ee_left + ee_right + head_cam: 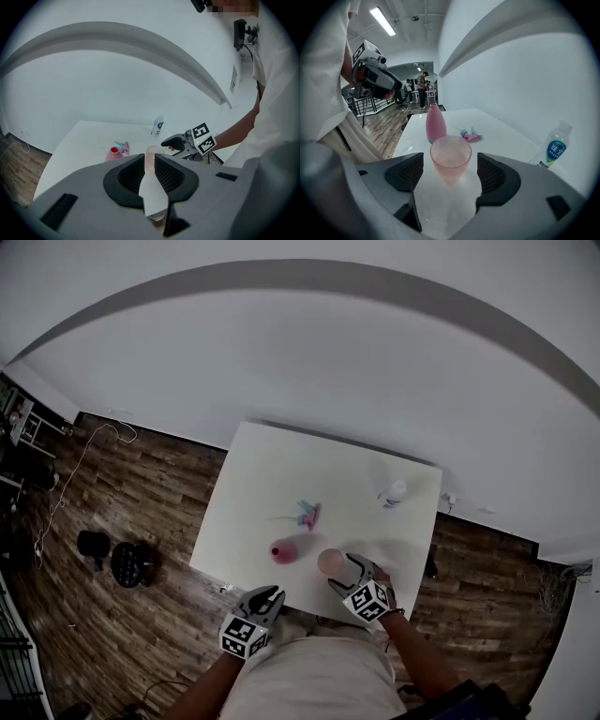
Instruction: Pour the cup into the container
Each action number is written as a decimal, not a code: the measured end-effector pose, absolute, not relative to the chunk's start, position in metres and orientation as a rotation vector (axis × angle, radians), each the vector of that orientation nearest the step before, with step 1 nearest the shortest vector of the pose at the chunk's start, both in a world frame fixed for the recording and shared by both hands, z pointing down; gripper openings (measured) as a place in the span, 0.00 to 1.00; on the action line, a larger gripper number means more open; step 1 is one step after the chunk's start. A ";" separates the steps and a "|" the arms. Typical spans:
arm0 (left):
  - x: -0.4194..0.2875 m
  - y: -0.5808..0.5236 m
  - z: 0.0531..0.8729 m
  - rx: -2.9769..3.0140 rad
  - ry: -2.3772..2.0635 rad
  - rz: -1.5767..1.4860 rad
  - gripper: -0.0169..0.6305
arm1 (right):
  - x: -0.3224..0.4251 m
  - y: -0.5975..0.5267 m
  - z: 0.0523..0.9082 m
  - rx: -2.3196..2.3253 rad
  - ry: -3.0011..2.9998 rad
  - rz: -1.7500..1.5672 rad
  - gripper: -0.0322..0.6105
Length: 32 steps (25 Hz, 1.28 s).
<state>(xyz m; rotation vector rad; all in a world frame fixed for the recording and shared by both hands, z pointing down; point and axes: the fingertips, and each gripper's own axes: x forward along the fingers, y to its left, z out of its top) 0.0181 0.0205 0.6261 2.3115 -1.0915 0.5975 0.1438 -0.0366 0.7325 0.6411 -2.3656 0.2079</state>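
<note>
right gripper: jaws wide apart, straddling cup, pads not touching | cup: likely light, thin-walled, dimpled plastic, crushable | hold: mid-wall, gently, upright

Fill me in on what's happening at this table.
A person stands at a white table with a gripper in each hand. The right gripper is open, its jaws on either side of a pink cup that stands on the table, not yet pressing on it. The left gripper hangs at the near edge, jaws drawn close together, holding nothing. A pink bottle stands just left of the cup. Nothing is poured yet.
</note>
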 end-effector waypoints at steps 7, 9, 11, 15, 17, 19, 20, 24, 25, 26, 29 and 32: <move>0.020 0.021 0.628 2.308 -1.086 0.610 0.12 | 0.144 -0.039 0.748 0.637 -2.355 0.209 0.58; 0.021 0.022 0.628 2.309 -1.082 0.607 0.12 | 0.143 -0.041 0.750 0.639 -2.352 0.209 0.58; 0.023 0.022 0.628 2.309 -1.075 0.603 0.12 | 0.140 -0.042 0.753 0.634 -2.349 0.207 0.58; 0.026 0.022 0.629 2.309 -1.059 0.605 0.12 | 0.136 -0.044 0.759 0.613 -2.344 0.202 0.58; 0.028 0.021 0.631 2.308 -1.051 0.620 0.12 | 0.135 -0.046 0.762 0.606 -2.344 0.200 0.58; 0.030 0.020 0.632 2.304 -1.046 0.629 0.12 | 0.135 -0.048 0.765 0.599 -2.343 0.202 0.58; 0.030 0.020 0.632 2.302 -1.044 0.632 0.12 | 0.135 -0.048 0.766 0.596 -2.342 0.203 0.58; 0.029 0.022 0.633 2.303 -1.042 0.637 0.12 | 0.131 -0.047 0.772 0.587 -2.340 0.207 0.58; 0.029 0.024 0.634 2.302 -1.038 0.644 0.12 | 0.130 -0.047 0.774 0.586 -2.339 0.208 0.58; 0.029 0.025 0.635 2.302 -1.036 0.647 0.12 | 0.130 -0.047 0.776 0.586 -2.338 0.209 0.58; 0.027 0.028 0.635 2.300 -1.035 0.648 0.12 | 0.128 -0.046 0.779 0.585 -2.337 0.209 0.58; 0.026 0.030 0.638 2.298 -1.031 0.644 0.12 | 0.126 -0.046 0.782 0.585 -2.336 0.209 0.58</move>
